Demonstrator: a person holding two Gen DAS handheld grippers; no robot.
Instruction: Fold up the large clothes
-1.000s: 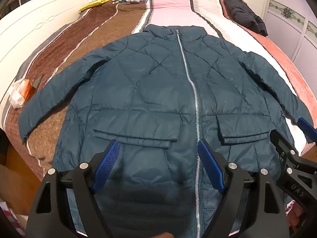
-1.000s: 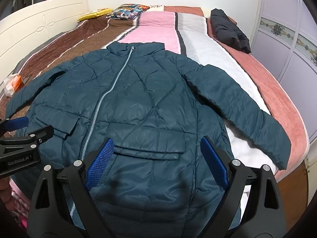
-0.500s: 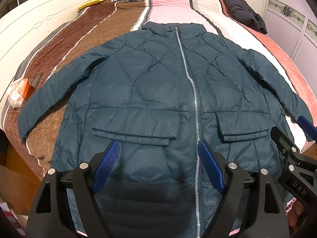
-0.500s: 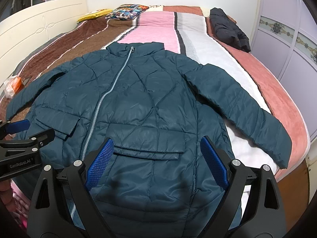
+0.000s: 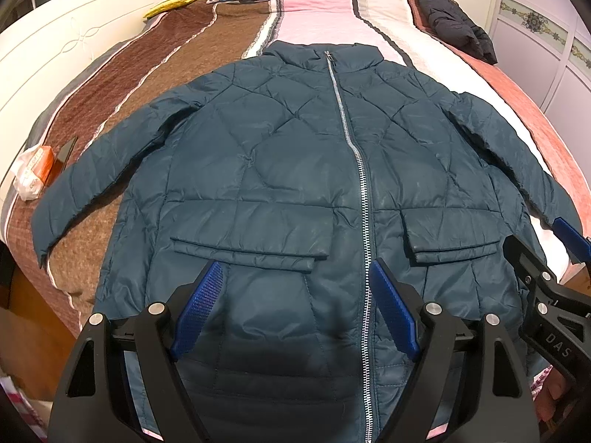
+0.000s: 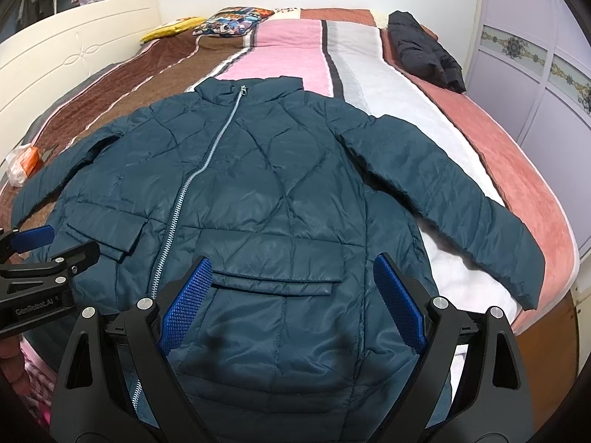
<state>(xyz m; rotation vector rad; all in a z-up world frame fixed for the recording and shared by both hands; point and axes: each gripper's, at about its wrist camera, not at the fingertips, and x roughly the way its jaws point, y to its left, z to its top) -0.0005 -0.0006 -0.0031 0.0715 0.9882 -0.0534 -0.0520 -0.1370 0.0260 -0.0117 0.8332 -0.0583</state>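
A dark teal quilted jacket (image 5: 295, 170) lies flat and zipped on the bed, front up, collar far, both sleeves spread out; it also shows in the right wrist view (image 6: 266, 192). My left gripper (image 5: 295, 310) is open and empty above the jacket's hem, left of the zipper. My right gripper (image 6: 291, 302) is open and empty above the hem by the right pocket flap. Each gripper shows at the edge of the other's view: the right gripper (image 5: 550, 284) and the left gripper (image 6: 44, 258).
The bed has a striped brown, pink, white and salmon cover (image 5: 314, 3). A black jacket (image 6: 421, 51) lies at the far right. Pillows (image 6: 232, 22) sit at the head. A plastic-wrapped orange packet (image 5: 33, 170) lies at the left edge. Wardrobe doors (image 6: 535, 74) stand on the right.
Both grippers stay open over the hem. The left view has tilted slightly, so the jacket sits a little lower and closer in frame. Nothing on the bed moved.
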